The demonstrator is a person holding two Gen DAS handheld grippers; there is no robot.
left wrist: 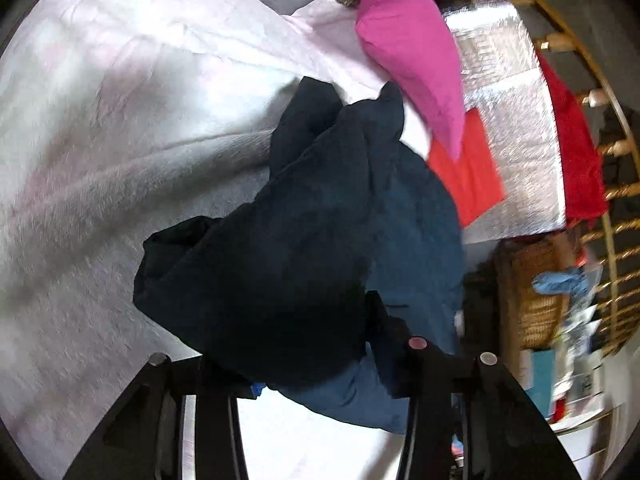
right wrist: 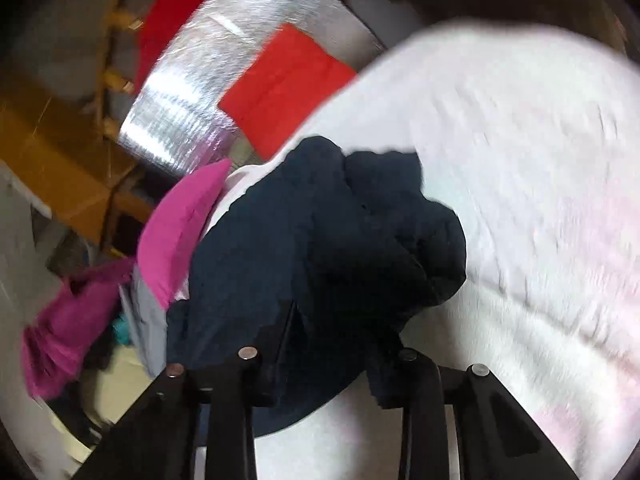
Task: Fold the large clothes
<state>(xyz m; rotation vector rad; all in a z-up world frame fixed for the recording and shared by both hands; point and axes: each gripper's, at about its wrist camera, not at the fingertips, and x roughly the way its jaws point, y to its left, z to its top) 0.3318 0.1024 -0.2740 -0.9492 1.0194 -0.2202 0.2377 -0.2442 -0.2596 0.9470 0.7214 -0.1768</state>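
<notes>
A dark navy garment (left wrist: 320, 220) hangs bunched in front of my left gripper (left wrist: 316, 364), whose fingers are shut on its near edge and hold it above the pale pink bed cover (left wrist: 120, 120). The same garment (right wrist: 320, 248) fills the middle of the right wrist view. My right gripper (right wrist: 332, 356) is shut on another part of its edge. The cloth hides both sets of fingertips. Both views are motion-blurred.
A magenta pillow (left wrist: 408, 56) and a folded red cloth (left wrist: 468, 168) lie at the bed's far side. A silver foil sheet (left wrist: 516, 120) and a red garment (left wrist: 576, 152) lie beyond. Wooden rails (left wrist: 612, 184) and a wicker basket (left wrist: 536, 292) stand at the right.
</notes>
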